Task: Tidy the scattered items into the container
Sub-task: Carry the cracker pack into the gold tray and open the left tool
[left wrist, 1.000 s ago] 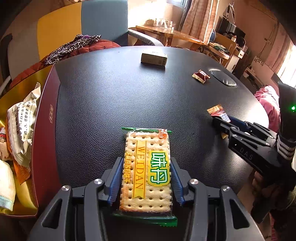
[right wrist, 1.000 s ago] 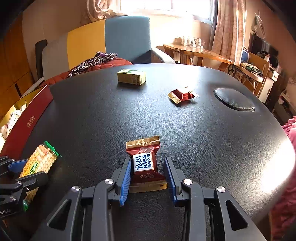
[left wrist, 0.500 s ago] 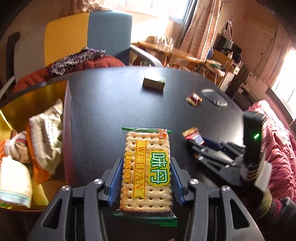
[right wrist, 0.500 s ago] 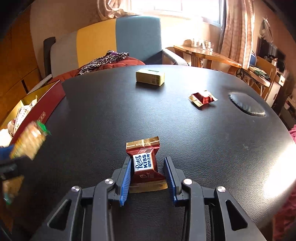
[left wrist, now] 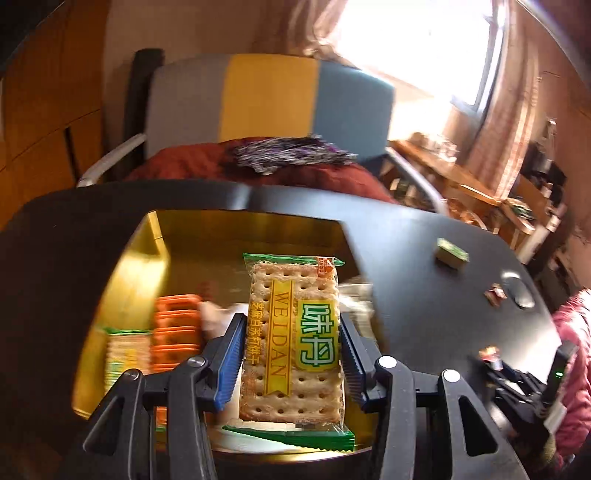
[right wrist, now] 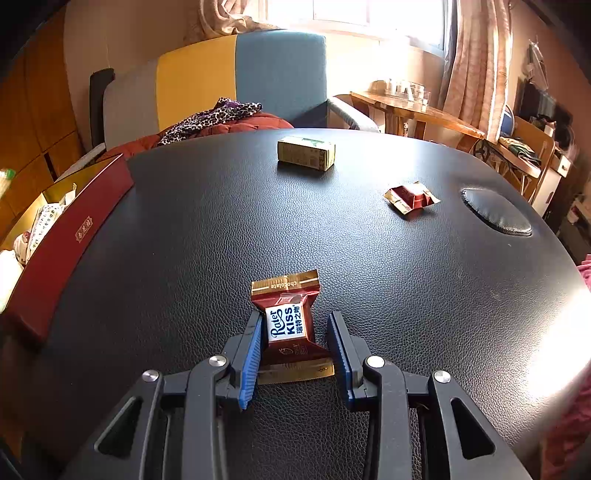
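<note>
we had the left gripper clamped on the cracker packet's long edges at frame centre: light, brittle; right gripper pinched the small, crinkly chocolate.

Bright window glare, motion blur (left view), fisheye-curved dark edges

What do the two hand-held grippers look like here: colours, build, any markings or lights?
Both are black plastic with open, strut-like finger arms, silver round pivot bolts and blue ribbed pads. The left hand-held gripper and right hand-held gripper match. Seen from the left wrist, the right one carries a small green light; a pink quilted sleeve is behind it.
</note>
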